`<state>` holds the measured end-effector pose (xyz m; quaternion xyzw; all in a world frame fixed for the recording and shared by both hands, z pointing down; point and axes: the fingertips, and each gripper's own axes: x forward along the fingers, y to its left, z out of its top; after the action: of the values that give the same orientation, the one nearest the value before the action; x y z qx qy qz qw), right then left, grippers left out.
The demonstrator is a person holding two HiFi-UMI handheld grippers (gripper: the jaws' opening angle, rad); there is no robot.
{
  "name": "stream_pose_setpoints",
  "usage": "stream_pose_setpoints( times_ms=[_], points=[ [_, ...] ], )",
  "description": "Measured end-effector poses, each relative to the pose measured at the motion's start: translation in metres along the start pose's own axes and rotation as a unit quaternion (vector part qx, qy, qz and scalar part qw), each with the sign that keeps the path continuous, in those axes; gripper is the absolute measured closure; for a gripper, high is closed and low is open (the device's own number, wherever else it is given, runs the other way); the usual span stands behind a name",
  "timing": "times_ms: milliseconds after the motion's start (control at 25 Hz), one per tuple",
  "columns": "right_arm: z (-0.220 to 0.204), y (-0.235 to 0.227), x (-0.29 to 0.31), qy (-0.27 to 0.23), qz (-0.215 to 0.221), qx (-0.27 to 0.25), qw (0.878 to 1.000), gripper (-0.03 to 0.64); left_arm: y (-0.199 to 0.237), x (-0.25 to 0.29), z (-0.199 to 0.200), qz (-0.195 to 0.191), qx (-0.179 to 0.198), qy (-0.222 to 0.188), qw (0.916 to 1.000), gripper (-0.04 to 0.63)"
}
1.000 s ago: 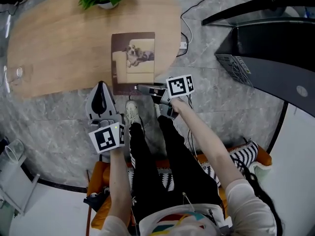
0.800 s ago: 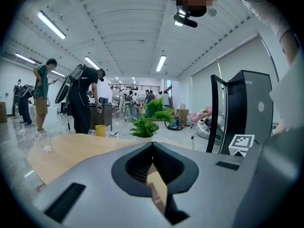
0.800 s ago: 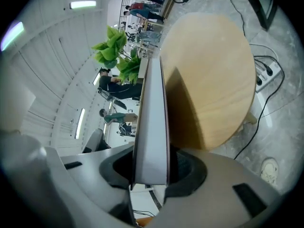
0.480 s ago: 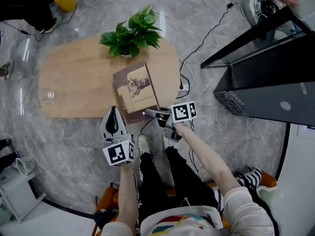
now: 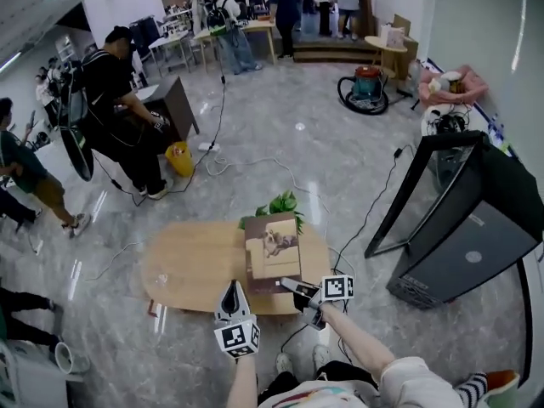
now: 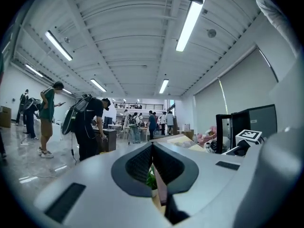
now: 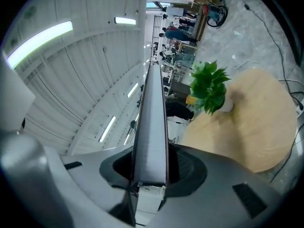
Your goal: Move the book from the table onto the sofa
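Two grippers hover over the table. The right gripper is clamped on the near edge of the book, held cover-up in the air. The left gripper, jaws together and empty, is just beside the book's left corner. A white pot holds the plant.

From head, high up: looks fwd & down over table & plant. From left gripper: level along jaws, into hall. From right gripper: rolled sideways, v. close on book edge; shares table, plant w/ head view.
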<state>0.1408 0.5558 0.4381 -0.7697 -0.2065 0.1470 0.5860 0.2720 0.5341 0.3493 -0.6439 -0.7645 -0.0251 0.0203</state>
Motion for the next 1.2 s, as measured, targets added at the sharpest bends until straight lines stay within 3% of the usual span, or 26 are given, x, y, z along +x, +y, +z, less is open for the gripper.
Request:
stream_pose_setpoints(
  times_ms=[240, 360, 560, 720, 960, 1200],
  points=[
    [0.029, 0.086, -0.016, -0.055, 0.047, -0.06, 0.996, 0.465, 0.003, -0.015, 0.065, -0.016, 0.013, -0.064, 0.9977, 0.589],
    [0.047, 0.106, -0.035, -0.084, 0.023, -0.104, 0.991, 0.465, 0.0, -0.018, 0.086, -0.027, 0.017, -0.082, 0.9961, 0.589],
    [0.043, 0.154, -0.042, -0.13, 0.075, -0.14, 0.979, 0.465, 0.005, -0.022, 0.102, -0.058, 0.028, -0.098, 0.9931, 0.589],
    [0.04, 0.164, -0.054, -0.162, 0.078, -0.151, 0.972, 0.465, -0.009, -0.009, 0.1, -0.1, 0.031, -0.098, 0.9897, 0.589],
    [0.061, 0.158, -0.136, -0.246, 0.061, -0.148, 0.956, 0.465, -0.099, 0.018, 0.103, -0.192, 0.039, -0.102, 0.9752, 0.589],
    [0.083, 0.154, -0.252, -0.34, 0.023, -0.162, 0.926, 0.465, -0.219, 0.04, 0.107, -0.292, 0.029, -0.107, 0.95, 0.589]
  ],
)
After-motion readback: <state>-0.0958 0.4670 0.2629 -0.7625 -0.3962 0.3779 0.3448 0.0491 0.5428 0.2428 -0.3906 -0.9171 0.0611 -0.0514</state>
